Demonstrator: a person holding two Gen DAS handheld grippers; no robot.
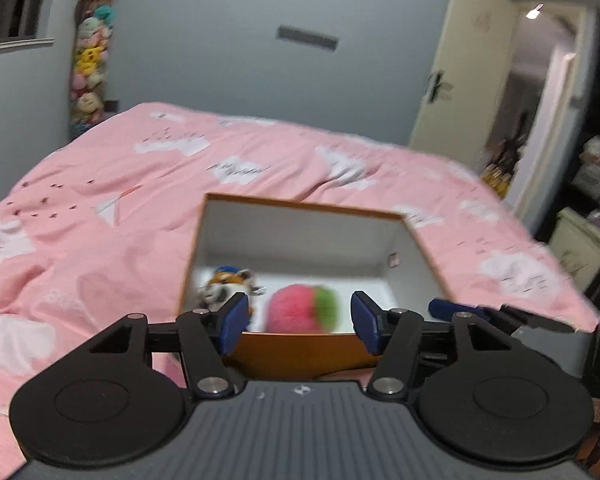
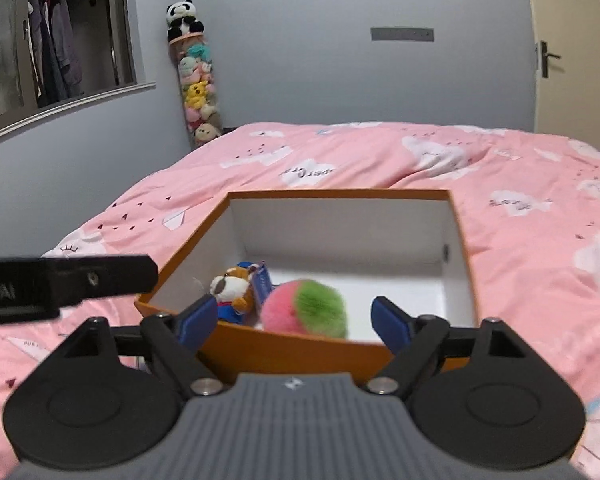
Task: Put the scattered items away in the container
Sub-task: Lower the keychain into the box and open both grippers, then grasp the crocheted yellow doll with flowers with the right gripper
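Left gripper (image 1: 300, 322): your 2 fingers stand apart, nothing between the pads.
Right gripper (image 2: 296, 322): yours too, spread wide and empty.
Box (image 2: 300, 354): just past your fingertips, on the pink duvet (image 2: 520, 240).
Fluffy ball (image 2: 304, 314): inside, near wall.
Plush dog (image 2: 232, 292): inside, left of ball.

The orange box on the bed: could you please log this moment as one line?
orange box: on pink bedspread | inside: pink-green pompom, plush dog | left gripper: jaws open, empty | right gripper: jaws open, empty
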